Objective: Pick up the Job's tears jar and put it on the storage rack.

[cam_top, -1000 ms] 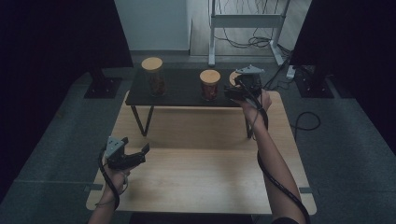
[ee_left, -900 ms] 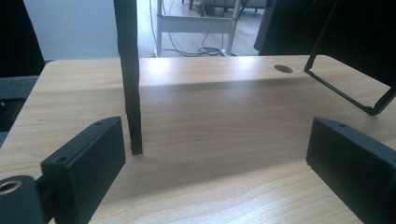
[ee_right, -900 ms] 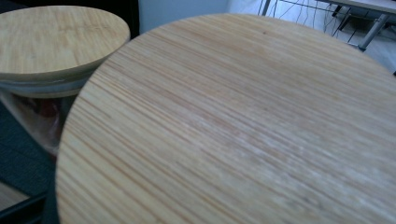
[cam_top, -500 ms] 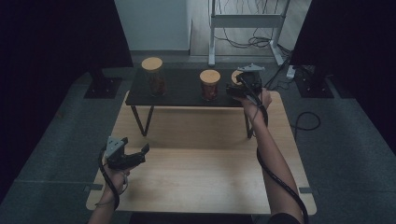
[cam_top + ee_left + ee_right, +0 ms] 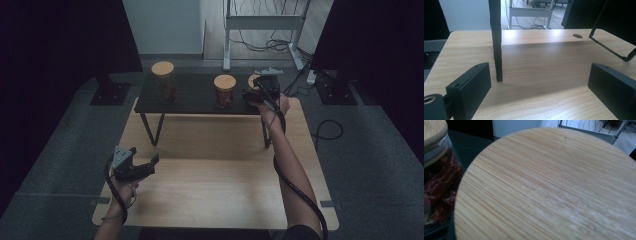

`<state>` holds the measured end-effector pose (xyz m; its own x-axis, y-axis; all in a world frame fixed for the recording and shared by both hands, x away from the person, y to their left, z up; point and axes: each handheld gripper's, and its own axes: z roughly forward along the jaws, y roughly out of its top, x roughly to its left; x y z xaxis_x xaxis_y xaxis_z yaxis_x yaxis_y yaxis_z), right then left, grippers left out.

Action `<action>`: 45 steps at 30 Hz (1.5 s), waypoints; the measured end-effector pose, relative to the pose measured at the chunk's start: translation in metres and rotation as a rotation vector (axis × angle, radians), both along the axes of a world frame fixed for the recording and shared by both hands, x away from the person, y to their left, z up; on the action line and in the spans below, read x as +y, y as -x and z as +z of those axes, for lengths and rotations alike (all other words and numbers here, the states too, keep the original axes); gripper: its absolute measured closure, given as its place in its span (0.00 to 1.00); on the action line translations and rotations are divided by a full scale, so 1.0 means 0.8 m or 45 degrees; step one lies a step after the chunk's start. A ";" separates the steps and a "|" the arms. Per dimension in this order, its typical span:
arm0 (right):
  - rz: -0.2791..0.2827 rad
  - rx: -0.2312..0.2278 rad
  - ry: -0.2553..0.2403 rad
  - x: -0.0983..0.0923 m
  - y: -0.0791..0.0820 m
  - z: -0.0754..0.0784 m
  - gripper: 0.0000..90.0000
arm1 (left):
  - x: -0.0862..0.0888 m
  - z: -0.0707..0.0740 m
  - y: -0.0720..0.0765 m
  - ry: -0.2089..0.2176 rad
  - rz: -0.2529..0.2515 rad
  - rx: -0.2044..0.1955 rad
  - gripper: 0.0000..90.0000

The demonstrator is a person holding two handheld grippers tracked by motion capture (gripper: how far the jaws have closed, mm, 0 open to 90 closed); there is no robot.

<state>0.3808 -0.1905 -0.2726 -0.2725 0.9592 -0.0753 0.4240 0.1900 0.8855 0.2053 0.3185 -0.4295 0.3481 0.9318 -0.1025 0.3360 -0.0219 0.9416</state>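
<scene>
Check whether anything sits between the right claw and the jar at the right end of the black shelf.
Nothing visible does. The right claw is already at the rightmost jar, whose bamboo lid looms right before its camera. The middle jar stands beside it, not in the way.

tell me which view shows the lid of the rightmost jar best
The right gripper view: the round bamboo lid is close up, grain sharp. The high view has just a sliver of it behind the right gripper. The left gripper view faces the wooden table instead.
</scene>
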 end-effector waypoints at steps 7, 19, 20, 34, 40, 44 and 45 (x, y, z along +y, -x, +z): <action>-0.003 -0.001 -0.019 -0.001 -0.004 -0.003 0.28 | -0.001 0.000 0.000 0.000 0.000 0.001 0.05; -0.017 -0.012 -0.069 -0.007 -0.008 -0.012 0.27 | -0.001 -0.001 -0.001 -0.003 -0.005 0.004 0.05; -0.018 -0.013 -0.068 -0.006 -0.008 -0.012 0.27 | -0.001 -0.001 -0.001 -0.004 -0.005 0.004 0.05; -0.026 -0.018 -0.067 -0.004 -0.007 -0.014 0.27 | -0.002 0.000 0.000 -0.007 -0.008 0.002 0.05; -0.023 -0.014 -0.066 -0.005 -0.008 -0.016 0.27 | -0.002 0.000 0.000 -0.006 -0.006 0.002 0.05; -0.023 -0.014 -0.068 -0.005 -0.008 -0.016 0.26 | -0.002 -0.001 0.000 -0.006 -0.006 0.003 0.05; -0.021 -0.016 -0.069 -0.005 -0.007 -0.017 0.24 | -0.002 -0.001 0.000 -0.006 -0.006 0.003 0.05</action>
<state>0.3867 -0.1944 -0.2862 -0.2557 0.9664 -0.0262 0.4156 0.1344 0.8996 0.2054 0.3169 -0.4300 0.3523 0.9307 -0.0986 0.3380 -0.0282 0.9407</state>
